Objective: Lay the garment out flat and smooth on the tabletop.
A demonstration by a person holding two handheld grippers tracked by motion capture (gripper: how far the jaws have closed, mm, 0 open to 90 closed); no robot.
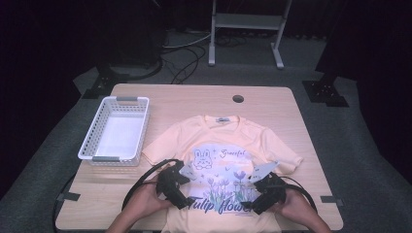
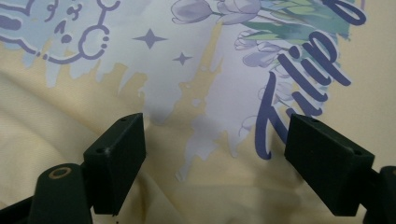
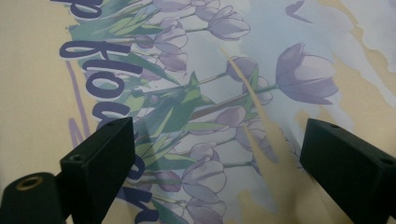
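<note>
High view: yellow T-shirt (image 1: 228, 145) flat at bench near edge, print reads "Graceful", "Tulip Flower". White basket (image 1: 115, 128) near left edge.
Left gripper view: left gripper (image 2: 215, 154) jaws apart over "Tulip".
Right gripper view: right gripper (image 3: 217, 161) jaws apart over tulips.

This looks like a lab or recording studio set up for handling trials, not a home. A plain wooden table (image 1: 204, 97) with a cable hole (image 1: 238, 98) stands alone on grey carpet (image 1: 340, 141), ringed by black curtains (image 1: 43, 39) that darken the room. Loose cables (image 1: 182, 60) run across the floor, black stand bases (image 1: 324, 92) sit at the table's far corners, a grey metal frame (image 1: 248, 22) stands behind, and strips of tape (image 1: 68, 196) mark the table edges.
</note>
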